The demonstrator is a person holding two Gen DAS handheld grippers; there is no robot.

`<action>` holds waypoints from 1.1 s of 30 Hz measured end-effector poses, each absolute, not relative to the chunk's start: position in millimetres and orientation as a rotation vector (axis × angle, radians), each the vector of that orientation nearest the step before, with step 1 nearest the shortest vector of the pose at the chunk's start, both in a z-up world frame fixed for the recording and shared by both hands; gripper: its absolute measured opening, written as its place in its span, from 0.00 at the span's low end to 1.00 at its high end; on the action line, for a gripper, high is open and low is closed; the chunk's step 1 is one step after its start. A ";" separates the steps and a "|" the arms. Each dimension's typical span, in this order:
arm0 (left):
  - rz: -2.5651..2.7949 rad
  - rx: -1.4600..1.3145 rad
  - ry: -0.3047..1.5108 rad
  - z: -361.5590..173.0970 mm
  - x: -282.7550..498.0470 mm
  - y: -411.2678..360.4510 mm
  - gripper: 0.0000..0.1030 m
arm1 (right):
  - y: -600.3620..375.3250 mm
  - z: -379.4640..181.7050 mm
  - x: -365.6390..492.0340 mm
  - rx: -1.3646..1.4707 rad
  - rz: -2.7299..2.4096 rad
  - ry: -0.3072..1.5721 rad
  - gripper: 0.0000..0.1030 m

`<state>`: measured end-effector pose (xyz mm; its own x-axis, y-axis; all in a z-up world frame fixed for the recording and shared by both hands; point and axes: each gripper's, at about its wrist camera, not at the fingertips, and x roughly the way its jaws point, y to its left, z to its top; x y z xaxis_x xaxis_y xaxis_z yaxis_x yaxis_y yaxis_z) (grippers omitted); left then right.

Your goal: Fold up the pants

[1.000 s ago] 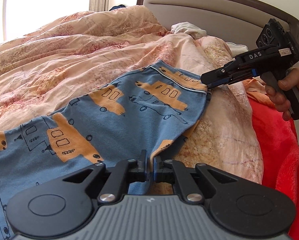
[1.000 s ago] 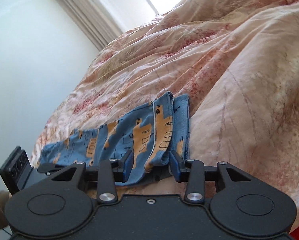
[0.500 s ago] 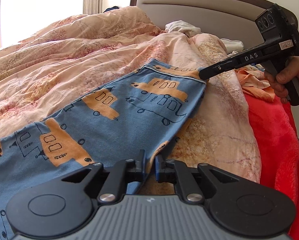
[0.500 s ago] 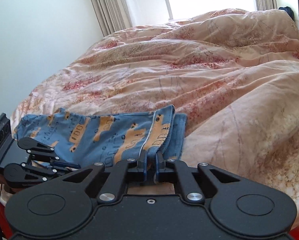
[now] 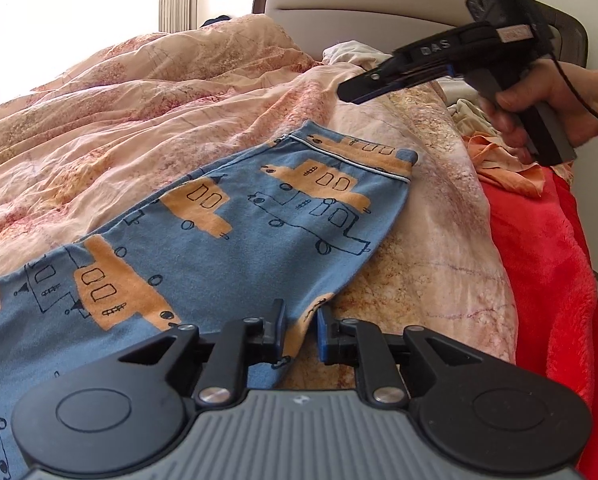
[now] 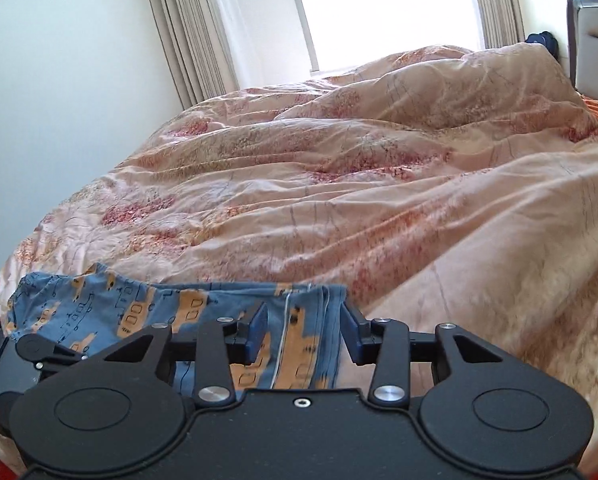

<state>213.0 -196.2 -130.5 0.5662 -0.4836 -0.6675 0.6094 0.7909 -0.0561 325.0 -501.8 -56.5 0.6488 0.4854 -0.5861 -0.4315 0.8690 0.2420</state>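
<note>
Both tongs have just been opened, left tongs (image 5: 302,330) spread around the hem, right tongs (image 6: 303,334) lifted clear, so the pants (image 5: 235,232) are released flat on the bed (image 6: 339,184).

We see daylight pouring from the window (image 6: 387,12), which is blown out to white in both views. The duvet (image 6: 379,184) is softly lit, its creases faintly shadowed. Fisheye bending curves the curtains (image 6: 187,36), corners darken, and the right hand-held gripper (image 5: 353,94) is slightly motion-blurred.
</note>
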 end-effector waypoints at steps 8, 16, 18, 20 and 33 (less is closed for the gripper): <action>-0.651 0.187 0.725 -131.1 213.3 -197.3 0.22 | -473.9 -84.2 381.2 -0.013 0.575 0.847 0.27; -0.632 0.129 0.710 -127.5 217.9 -196.4 0.28 | -474.1 -76.4 370.7 -0.074 0.515 0.730 0.04; -0.623 0.123 0.738 -133.5 221.1 -198.8 0.32 | -467.8 -82.7 369.3 -0.116 0.479 0.727 0.04; -0.625 0.126 0.738 -132.0 216.2 -198.1 0.38 | -459.7 -100.4 371.9 -0.162 0.452 0.800 0.07; -0.337 0.005 0.674 -93.9 151.0 -16.3 0.65 | -361.0 -46.8 343.5 -0.097 0.759 0.677 0.71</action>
